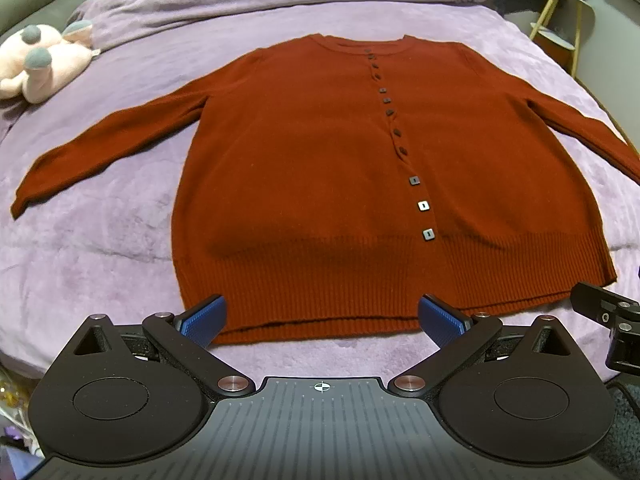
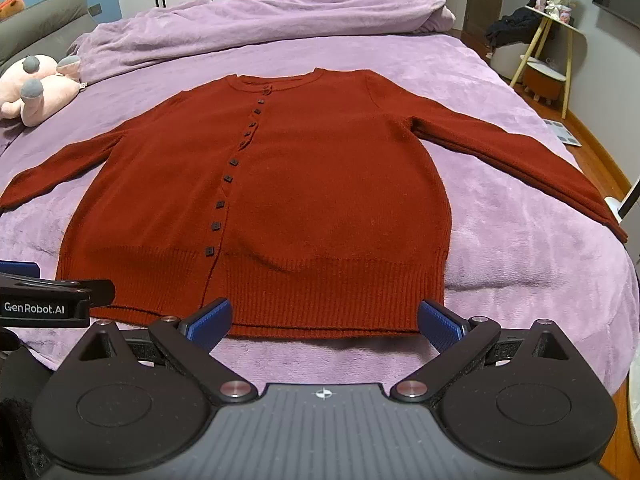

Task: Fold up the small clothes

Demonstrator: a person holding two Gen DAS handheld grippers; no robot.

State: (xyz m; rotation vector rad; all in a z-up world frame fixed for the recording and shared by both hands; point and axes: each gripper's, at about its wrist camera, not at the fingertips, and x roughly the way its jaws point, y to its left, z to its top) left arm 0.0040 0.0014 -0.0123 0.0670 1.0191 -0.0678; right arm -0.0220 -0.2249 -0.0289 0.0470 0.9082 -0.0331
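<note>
- cardigan (image 1: 304, 152) showing as matt rust-red knit, ribbed at hem; square buttons (image 1: 423, 205) looking glossy, hard
- bedspread (image 1: 100, 248) reading as soft purple plush, slightly crushed nap
- left gripper (image 1: 322, 318) wearing matt black plastic, blue textured pads (image 1: 204, 318), shiny metal pivots
- plush toy (image 1: 40, 64) looking fuzzy pink
</note>
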